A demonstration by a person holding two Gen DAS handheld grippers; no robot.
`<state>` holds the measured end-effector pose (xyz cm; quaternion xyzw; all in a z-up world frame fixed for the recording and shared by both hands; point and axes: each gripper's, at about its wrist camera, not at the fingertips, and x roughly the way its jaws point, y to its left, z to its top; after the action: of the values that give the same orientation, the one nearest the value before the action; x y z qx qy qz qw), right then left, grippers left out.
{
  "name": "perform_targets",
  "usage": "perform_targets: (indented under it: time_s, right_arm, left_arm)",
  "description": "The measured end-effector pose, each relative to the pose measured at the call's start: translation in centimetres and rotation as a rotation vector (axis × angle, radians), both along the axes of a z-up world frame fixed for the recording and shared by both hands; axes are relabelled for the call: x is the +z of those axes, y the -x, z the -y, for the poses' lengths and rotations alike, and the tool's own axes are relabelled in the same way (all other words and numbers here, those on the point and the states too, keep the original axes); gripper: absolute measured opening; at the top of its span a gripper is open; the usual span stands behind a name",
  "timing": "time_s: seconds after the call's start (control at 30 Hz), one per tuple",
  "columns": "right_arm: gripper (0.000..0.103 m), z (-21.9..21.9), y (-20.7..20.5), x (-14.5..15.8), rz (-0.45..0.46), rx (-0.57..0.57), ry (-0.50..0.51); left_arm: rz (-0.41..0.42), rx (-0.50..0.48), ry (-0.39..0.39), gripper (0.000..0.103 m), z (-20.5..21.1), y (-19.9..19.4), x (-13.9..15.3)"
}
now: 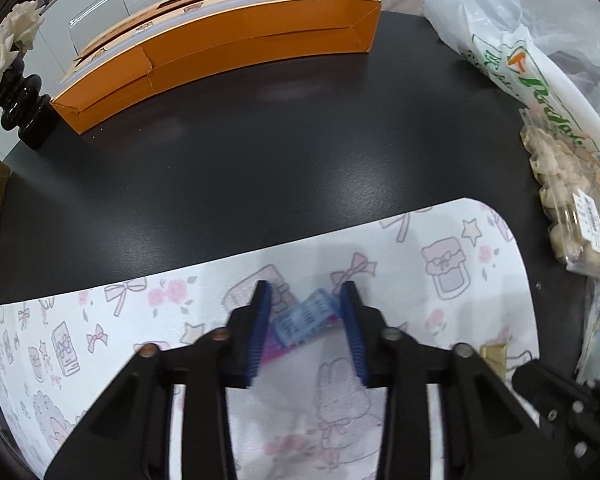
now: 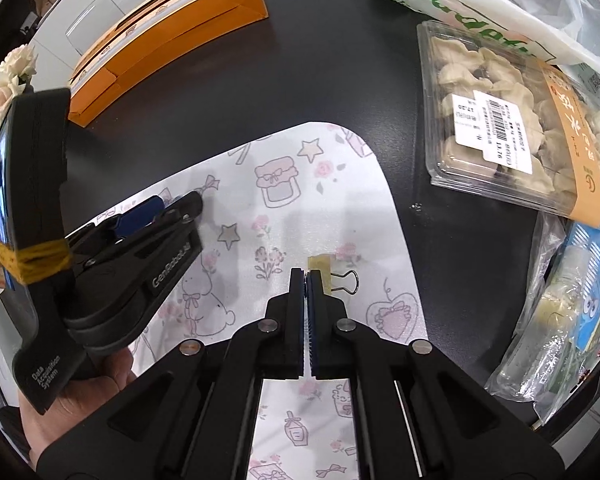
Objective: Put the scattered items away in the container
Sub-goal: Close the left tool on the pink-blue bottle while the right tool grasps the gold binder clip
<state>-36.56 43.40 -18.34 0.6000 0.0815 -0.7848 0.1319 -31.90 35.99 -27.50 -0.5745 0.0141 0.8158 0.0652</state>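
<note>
The left tongs stand part open over the patterned mat; a small blue-and-white labelled packet lies between their blue pads, whether gripped or merely straddled cannot be told. The right tongs are closed, tips just beside a gold binder clip lying on the mat, apparently without gripping it. The orange box sits at the far edge of the black desk, well apart.
</note>
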Motion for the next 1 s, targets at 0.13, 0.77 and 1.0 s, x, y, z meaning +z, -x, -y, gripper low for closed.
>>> perform_targets:
  time_s: [0.13,0.77,1.0]
  right_arm:
    - [0.002,0.6,-0.5,0.0,-0.002,0.013,-0.007]
    - [0.002,2.3,2.6,0.4,-0.002,0.062,-0.025]
    - [0.005,2.4,2.6,0.4,-0.01,0.066,-0.016]
  left_arm:
    - [0.004,-0.026,-0.016,0.032,0.6,-0.7,0.0]
    - [-0.01,-0.091,-0.034,0.019,3.8,-7.4,0.4]
    - [-0.009,-0.072,-0.118,0.02,5.6,-8.1,0.7]
